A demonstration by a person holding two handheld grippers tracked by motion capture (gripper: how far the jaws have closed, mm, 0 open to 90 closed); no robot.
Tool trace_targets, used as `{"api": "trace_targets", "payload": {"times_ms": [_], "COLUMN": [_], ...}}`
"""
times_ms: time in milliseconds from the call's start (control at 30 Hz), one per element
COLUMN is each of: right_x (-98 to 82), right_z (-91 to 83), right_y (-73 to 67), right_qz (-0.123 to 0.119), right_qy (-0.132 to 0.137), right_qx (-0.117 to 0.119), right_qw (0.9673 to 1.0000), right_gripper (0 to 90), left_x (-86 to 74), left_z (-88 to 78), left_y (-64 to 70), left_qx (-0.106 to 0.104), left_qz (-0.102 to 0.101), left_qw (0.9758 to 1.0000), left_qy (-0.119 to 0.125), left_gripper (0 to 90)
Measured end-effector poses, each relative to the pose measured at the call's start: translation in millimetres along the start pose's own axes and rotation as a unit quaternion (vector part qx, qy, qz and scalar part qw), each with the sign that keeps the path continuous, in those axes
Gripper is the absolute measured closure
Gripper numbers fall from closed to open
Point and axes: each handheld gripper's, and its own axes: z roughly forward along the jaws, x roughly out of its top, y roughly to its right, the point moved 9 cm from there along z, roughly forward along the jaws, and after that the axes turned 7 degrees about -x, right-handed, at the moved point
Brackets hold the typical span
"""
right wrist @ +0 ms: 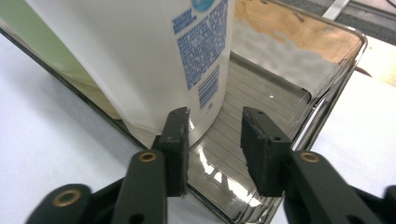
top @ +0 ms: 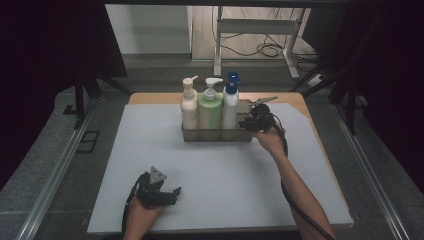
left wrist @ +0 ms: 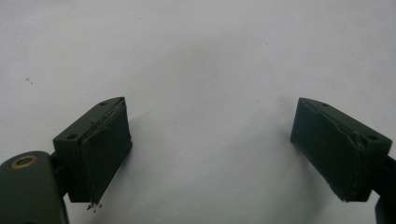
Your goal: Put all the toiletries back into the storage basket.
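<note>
Right gripper (right wrist: 212, 140) hovering at clear tray (top: 245, 135) rim, jaws parted, gripping nothing — blue-capped white bottle (right wrist: 154, 60) standing inside beside green bottle (top: 210, 110), cream bottle (top: 189, 107). Left gripper (left wrist: 212, 149) resting spread wide on white mat (top: 225, 185), keeping clear.

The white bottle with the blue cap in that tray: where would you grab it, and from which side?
Probably the white bottle by its upper body, above the tray wall, from the open right end where the right gripper waits. It stands upright, the green bottle crowds its left, and the rim hides its base.
</note>
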Motion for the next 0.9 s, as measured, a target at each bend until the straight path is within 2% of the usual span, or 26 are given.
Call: {"api": "trace_targets", "payload": {"times_ms": [433,900], "right_x": [3.2,0.4], "right_z": [-16.3,-34.0], "right_y": [-5.0,-13.9], "right_qz": [-0.019,-0.042], "right_qy": [0.017,0.029], "right_qx": [0.002,0.012], "right_qw": [0.9997,0.9986], "right_gripper": [41.7,28.3], "left_x": [-0.3,-0.1], "left_z": [-0.2,-0.1], "left_y": [-0.2,0.0], "left_qx": [0.0,0.0], "left_qz": [0.001,0.0], "left_qw": [1.0,1.0], "left_qy": [-0.002,0.0], "left_gripper": [11.7,11.7]}}
